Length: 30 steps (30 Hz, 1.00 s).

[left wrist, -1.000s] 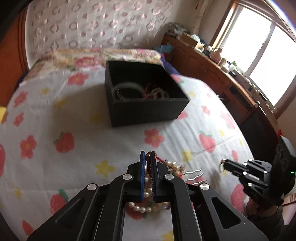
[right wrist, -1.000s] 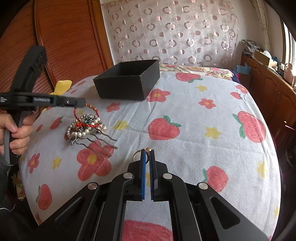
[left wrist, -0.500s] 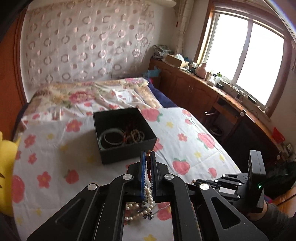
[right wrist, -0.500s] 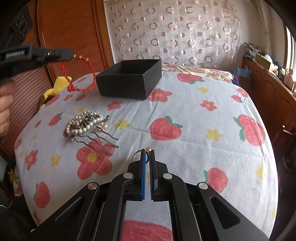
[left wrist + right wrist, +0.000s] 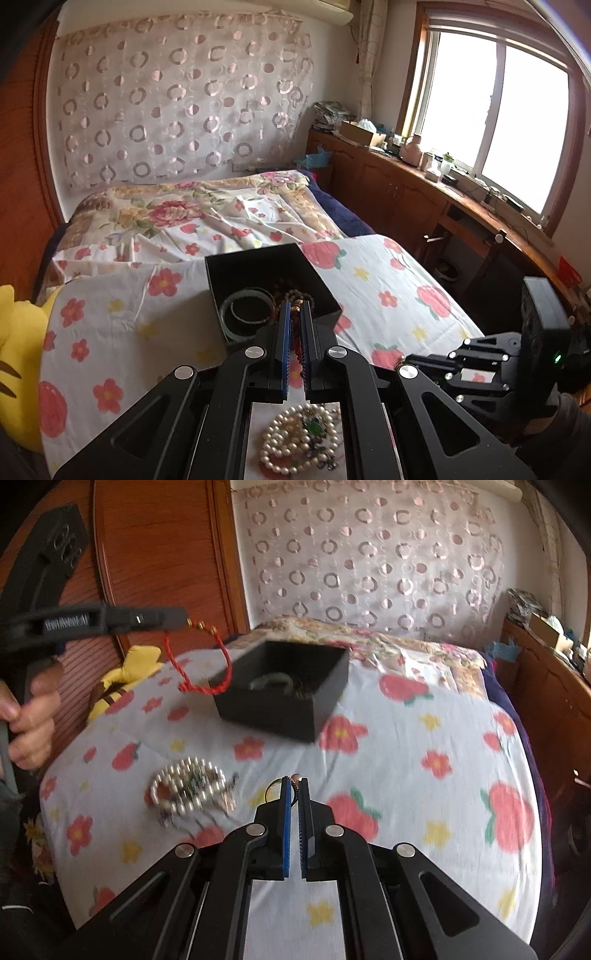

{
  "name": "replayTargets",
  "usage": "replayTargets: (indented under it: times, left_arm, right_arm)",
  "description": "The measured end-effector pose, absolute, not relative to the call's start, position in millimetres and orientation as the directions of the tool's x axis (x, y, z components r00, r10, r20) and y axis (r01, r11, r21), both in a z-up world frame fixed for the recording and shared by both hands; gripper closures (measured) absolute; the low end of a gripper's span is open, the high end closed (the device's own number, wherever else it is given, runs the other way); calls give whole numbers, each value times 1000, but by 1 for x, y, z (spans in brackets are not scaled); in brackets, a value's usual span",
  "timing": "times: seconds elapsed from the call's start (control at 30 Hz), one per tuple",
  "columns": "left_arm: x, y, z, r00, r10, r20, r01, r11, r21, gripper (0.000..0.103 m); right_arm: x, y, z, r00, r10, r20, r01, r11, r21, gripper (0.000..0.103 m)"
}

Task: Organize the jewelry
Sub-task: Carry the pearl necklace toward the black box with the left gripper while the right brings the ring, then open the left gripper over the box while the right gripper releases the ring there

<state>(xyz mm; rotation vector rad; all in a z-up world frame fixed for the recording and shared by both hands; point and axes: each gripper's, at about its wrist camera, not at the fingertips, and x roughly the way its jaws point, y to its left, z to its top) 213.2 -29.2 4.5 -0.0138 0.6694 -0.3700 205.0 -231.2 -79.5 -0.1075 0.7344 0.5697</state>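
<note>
left claw clamps one red cord, box at 4 o'clock | right claw pinches one ring | one pearl pile at 9 o'clock

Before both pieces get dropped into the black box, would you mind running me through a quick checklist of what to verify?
1. Left gripper shut on the red cord bracelet: ok, the bracelet hangs from its tips.
2. Right gripper shut on the ring: ok, the gold ring sticks out at the tips.
3. Black box open on top: ok, no lid on it.
4. Room in the box: ok, the green bangle and beads leave bare floor.
5. Bracelet over the box: not ok, it hangs beside the box's left edge.
6. Pearl pile clear of both grippers: ok, it lies on the sheet.
</note>
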Motion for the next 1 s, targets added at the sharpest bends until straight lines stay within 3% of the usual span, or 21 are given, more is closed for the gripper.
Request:
replayTargets:
  times: [0.3,1.0]
  left_arm:
    - [241,-24,4,725,-336,-601,330,936,-125,99]
    - [313,-12,-42,666,-329,-669,322,936,-139,99]
  right_arm:
    - [258,-209,-49,602,510,-614,-577,810,107,98]
    - [377,-154,-86,526,501,-687,-627,775,85,98]
